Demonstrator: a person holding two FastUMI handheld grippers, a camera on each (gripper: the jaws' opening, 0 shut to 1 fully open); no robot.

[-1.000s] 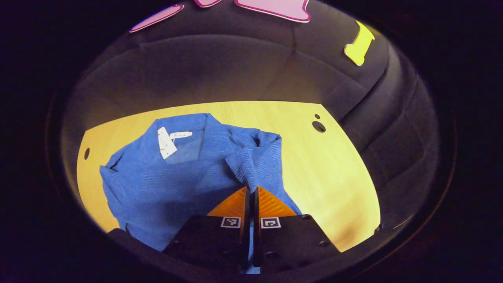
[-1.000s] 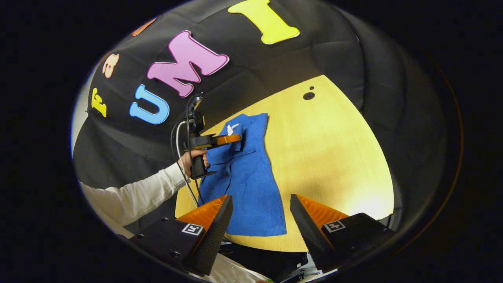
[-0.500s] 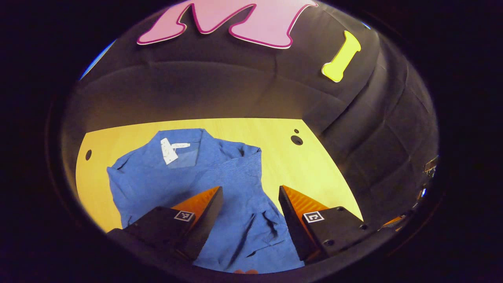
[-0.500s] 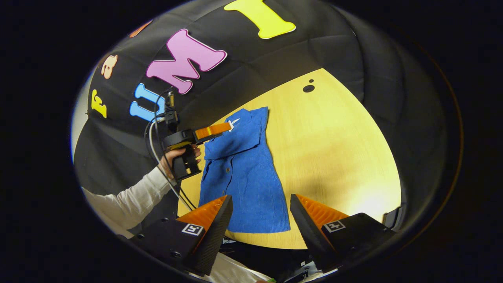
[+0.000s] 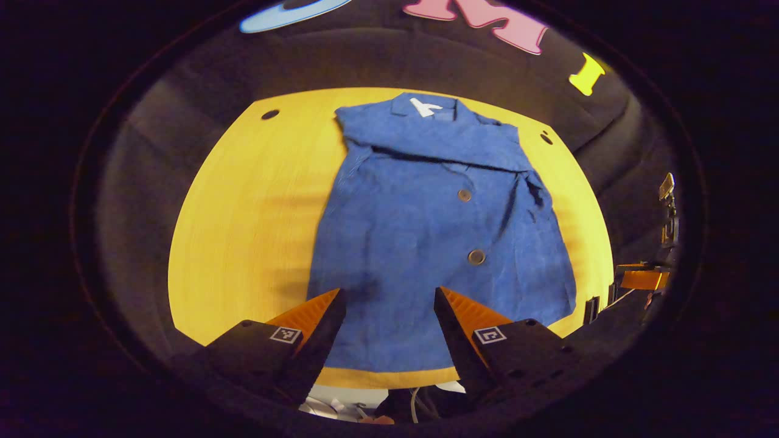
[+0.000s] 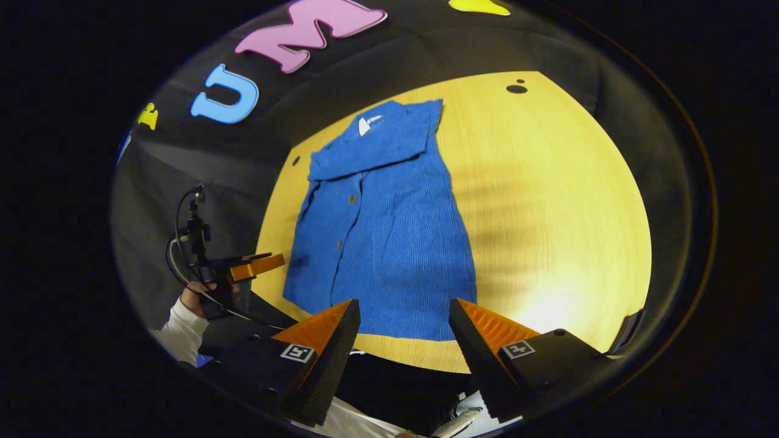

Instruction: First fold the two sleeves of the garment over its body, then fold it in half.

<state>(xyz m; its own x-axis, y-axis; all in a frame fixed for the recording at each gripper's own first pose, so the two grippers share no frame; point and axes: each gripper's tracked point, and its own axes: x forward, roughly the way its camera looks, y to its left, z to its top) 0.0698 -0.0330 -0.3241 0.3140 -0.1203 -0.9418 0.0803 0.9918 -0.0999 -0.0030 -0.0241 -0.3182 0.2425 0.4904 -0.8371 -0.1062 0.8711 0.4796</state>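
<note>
Blue garment (image 5: 426,231) flat on yellow table (image 5: 243,231), sleeves folded in, left tongs (image 5: 389,304) apart above hem

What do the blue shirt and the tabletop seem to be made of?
The shirt looks like soft ribbed cloth, perhaps corduroy or a knit: fine lines run down it and it creases. The tabletop looks like pale wood or wood-look laminate, smooth, with faint grain.

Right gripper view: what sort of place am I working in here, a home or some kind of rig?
Most likely a recording booth, not a home. A black cloth wall wraps round a bare wooden table with drilled holes, on which lies a blue garment. A hand-held left gripper trails cables.
</note>
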